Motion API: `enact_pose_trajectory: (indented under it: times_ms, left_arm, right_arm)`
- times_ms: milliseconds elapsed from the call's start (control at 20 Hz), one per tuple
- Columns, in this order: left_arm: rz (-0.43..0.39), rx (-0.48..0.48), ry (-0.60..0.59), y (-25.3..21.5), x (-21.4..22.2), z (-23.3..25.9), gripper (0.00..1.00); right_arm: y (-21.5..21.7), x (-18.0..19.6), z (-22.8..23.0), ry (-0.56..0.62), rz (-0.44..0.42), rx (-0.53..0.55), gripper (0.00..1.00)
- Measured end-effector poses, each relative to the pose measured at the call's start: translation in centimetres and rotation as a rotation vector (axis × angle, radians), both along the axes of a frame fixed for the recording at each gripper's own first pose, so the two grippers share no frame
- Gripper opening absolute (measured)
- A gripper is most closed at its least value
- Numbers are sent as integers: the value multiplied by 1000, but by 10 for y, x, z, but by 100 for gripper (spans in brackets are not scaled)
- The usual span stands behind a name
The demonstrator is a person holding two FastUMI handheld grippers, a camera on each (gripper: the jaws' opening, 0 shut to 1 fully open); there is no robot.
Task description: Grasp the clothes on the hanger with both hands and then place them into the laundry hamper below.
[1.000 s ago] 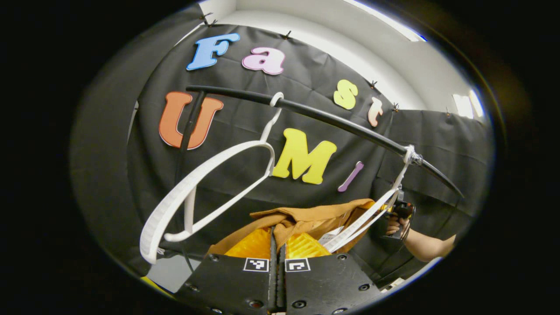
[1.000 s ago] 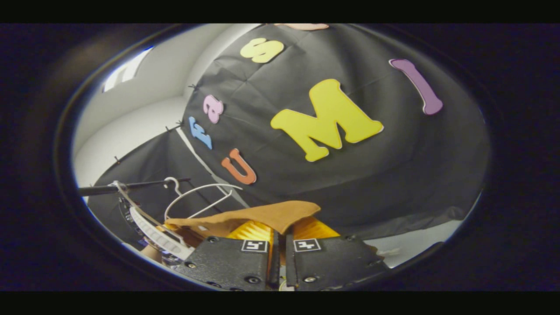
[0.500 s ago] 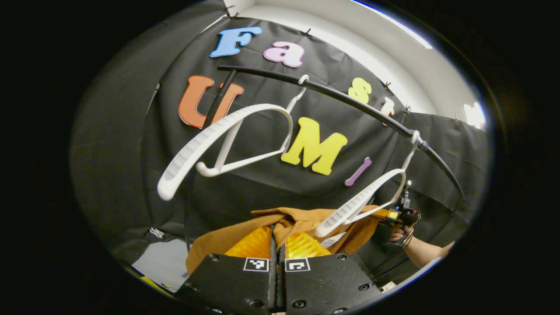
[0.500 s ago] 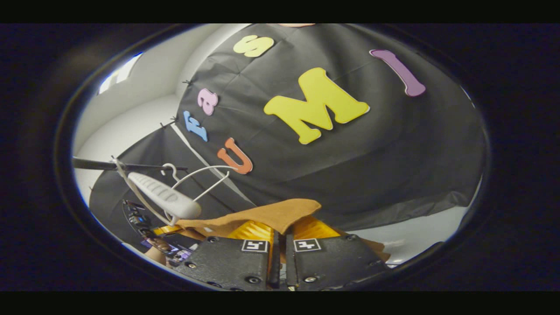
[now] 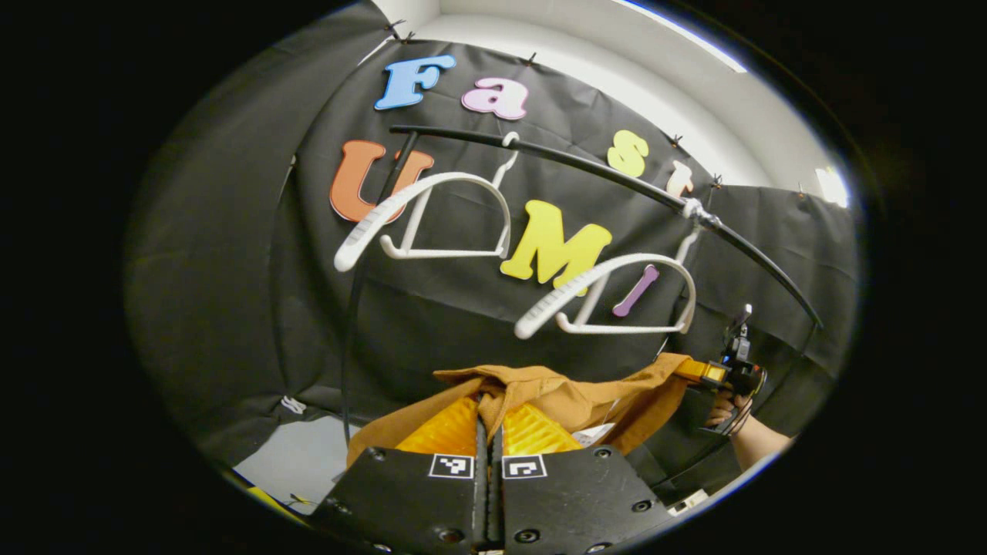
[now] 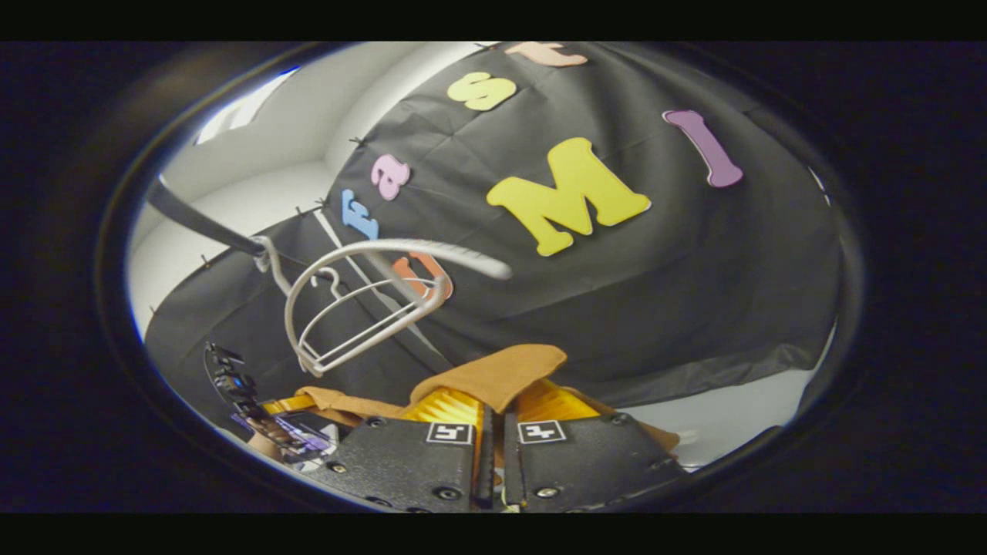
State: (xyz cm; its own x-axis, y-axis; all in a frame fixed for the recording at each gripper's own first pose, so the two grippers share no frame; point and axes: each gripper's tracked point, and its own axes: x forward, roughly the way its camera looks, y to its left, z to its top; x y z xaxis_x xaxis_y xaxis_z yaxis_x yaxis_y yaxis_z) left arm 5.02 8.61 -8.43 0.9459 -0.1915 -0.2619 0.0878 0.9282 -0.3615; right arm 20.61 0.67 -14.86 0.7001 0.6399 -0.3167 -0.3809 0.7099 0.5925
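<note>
A brown garment hangs stretched between my two grippers, below the hangers. My left gripper is shut on one end of it, cloth bunched between the fingers. In the left gripper view the garment runs right to the other gripper, held by a hand. My right gripper is shut on a brown fold of the same garment. Two bare white hangers hang from the black rail. The right gripper view has them too, hanger on rail.
The black cloth wall stands close behind the rail. A pale floor patch lies at the lower left of the left gripper view, and a pale floor strip shows at the right gripper view's lower right. A white wall rises above the cloth.
The garment has come off the near hanger, which swung up and now hangs bare above it. Both grippers, still shut on the cloth, have moved down and away from the rail.
</note>
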Motion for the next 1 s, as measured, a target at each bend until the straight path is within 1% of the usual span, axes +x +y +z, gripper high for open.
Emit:
enact_pose_trajectory:
  times_ms: [50, 150, 200, 250, 400, 550, 650, 700, 750, 800, 850, 900, 1000]
  left_arm:
    - [-9, 0, -6, -9, -5, 2, 5]
    - [-35, 2, -25, -24, -9, 9, 5]
    - [-52, 2, -37, -36, -11, 14, 0]
    - [-64, 4, -51, -46, -14, 21, 5]
    - [-117, 12, -90, -73, -23, 37, 5]
    - [-148, 13, -127, -97, -28, 52, 5]
    - [-175, -19, -131, -111, -31, 54, 5]
    - [-182, -23, -133, -117, -33, 55, 5]
    - [-182, -18, -134, -121, -33, 54, 0]
    - [-179, -11, -132, -125, -32, 52, 0]
    - [-177, -1, -128, -130, -32, 49, 5]
    - [-175, 11, -124, -135, -35, 46, 0]
    - [-170, 35, -112, -140, -39, 38, 0]
  right_arm:
    - [4, -8, 5, -10, 9, -2, 7]
    - [16, -23, 14, -33, 28, -3, 7]
    - [23, -32, 18, -43, 43, -3, 7]
    - [31, -40, 24, -56, 56, 2, 7]
    - [58, -68, 41, -94, 115, 12, 7]
    - [87, -98, 59, -137, 180, 22, 8]
    - [107, -120, 64, -148, 226, 39, 9]
    - [115, -131, 63, -154, 241, 38, 7]
    - [122, -138, 61, -160, 254, 28, 9]
    - [126, -144, 58, -163, 254, 20, 8]
    - [130, -148, 53, -162, 256, 10, 7]
    - [134, -147, 51, -157, 247, 6, 7]
    - [140, -147, 43, -138, 233, -1, 7]
